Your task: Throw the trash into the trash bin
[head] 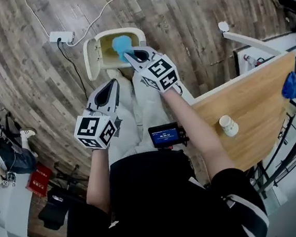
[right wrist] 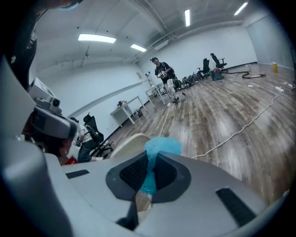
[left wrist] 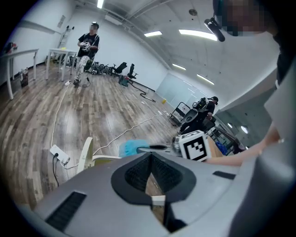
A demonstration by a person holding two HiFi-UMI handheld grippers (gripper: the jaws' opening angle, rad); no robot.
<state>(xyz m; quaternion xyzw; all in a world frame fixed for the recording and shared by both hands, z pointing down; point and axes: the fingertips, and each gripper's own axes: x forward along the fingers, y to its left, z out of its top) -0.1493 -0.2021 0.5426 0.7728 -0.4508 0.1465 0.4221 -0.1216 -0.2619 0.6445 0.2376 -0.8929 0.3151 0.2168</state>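
Note:
A cream trash bin (head: 98,47) stands on the wood floor with its lid swung open to the left. My right gripper (head: 129,54) hangs over the bin's mouth, shut on a crumpled blue piece of trash (head: 121,45). In the right gripper view the blue trash (right wrist: 160,149) sticks out between the jaws of my right gripper (right wrist: 151,161), above the bin's rim (right wrist: 128,140). My left gripper (head: 112,83) is lower and nearer, just short of the bin, shut with nothing in it. From the left gripper (left wrist: 150,155) view the blue trash (left wrist: 131,148) and the bin (left wrist: 87,154) lie ahead.
A wooden table (head: 253,104) at the right carries a white bottle (head: 228,125) and a blue object (head: 289,85) at its far edge. A power strip (head: 61,36) with cables lies on the floor left of the bin. People and chairs stand far off.

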